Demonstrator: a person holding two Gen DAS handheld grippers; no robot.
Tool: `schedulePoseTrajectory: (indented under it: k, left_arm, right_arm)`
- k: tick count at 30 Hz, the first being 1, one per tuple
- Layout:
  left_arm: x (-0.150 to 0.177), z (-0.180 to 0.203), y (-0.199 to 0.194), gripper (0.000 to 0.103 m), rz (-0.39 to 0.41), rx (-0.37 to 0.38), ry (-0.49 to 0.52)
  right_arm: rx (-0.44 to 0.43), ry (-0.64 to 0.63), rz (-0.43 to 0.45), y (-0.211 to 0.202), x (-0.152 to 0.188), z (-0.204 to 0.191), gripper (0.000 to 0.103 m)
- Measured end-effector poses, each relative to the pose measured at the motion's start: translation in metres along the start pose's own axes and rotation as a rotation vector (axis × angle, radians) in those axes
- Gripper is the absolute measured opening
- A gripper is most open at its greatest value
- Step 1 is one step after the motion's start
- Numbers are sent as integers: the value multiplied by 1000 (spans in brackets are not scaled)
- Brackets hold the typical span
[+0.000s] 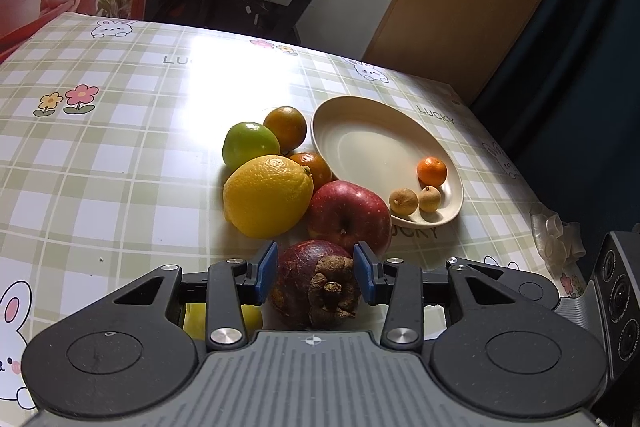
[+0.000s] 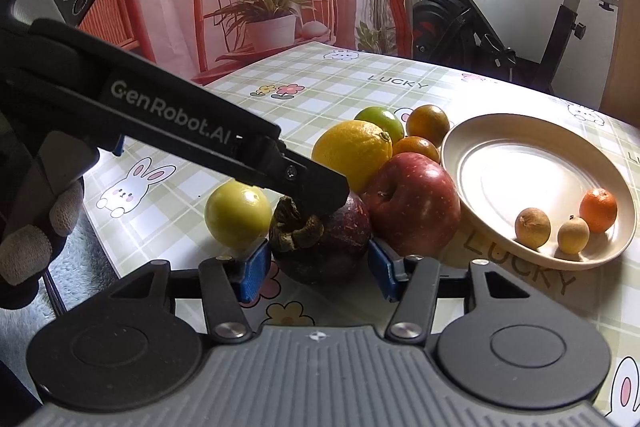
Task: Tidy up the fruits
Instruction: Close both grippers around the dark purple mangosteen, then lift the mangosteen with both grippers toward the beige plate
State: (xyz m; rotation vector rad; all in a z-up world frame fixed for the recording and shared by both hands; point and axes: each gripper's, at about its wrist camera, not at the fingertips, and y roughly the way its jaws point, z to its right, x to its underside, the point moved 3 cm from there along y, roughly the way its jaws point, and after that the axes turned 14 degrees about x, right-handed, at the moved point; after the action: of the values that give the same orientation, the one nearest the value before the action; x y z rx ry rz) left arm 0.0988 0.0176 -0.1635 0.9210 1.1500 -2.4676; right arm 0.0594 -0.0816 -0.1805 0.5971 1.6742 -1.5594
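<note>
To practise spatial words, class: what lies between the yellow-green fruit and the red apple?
The mangosteen lies between the yellow-green fruit and the red apple; the right wrist view shows this.

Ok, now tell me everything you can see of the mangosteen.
The mangosteen is round and dark purple-brown, with a dull, slightly scuffed rind and a dried, curled brown calyx tipped to one side. It appears to rest on the checked tablecloth, close against the red apple. The blue pads of the left gripper and right gripper flank it; whether they press on it is unclear.
</note>
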Motion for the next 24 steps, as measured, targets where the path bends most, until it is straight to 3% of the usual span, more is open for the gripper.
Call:
schedulePoseTrajectory:
  k: [7, 24]
  left_arm:
    - [2, -4, 8, 56, -22, -4, -12]
    - [11, 10, 18, 58, -49, -52, 88]
  right_arm:
    - [-6, 9, 2, -1, 1, 2, 55]
    - [-12, 33, 7, -1, 2, 4, 56]
